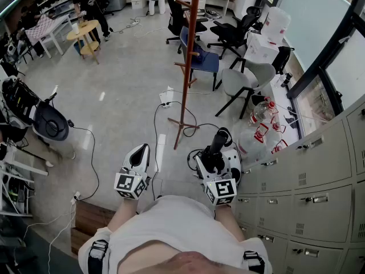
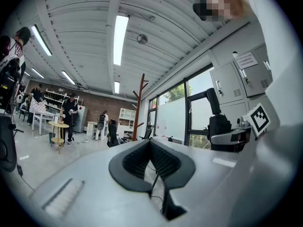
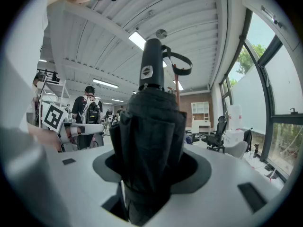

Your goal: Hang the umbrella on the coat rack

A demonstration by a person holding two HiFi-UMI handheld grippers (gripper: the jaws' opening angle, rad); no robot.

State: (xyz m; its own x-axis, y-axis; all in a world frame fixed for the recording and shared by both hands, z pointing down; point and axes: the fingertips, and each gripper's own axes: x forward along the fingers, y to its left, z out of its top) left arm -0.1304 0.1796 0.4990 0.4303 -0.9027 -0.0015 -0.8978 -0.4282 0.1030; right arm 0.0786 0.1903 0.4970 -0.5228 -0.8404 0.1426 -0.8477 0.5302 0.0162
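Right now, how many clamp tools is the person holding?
2. The left gripper, shut and empty, is lower left in the head view; the right gripper beside it clamps a black umbrella. None seems hidden.

Grey lockers (image 1: 319, 170) stand beside tall windows (image 1: 311, 10). Office chairs (image 1: 236, 33) sit on the pale floor (image 1: 125, 79) under strip lights (image 2: 119, 34).
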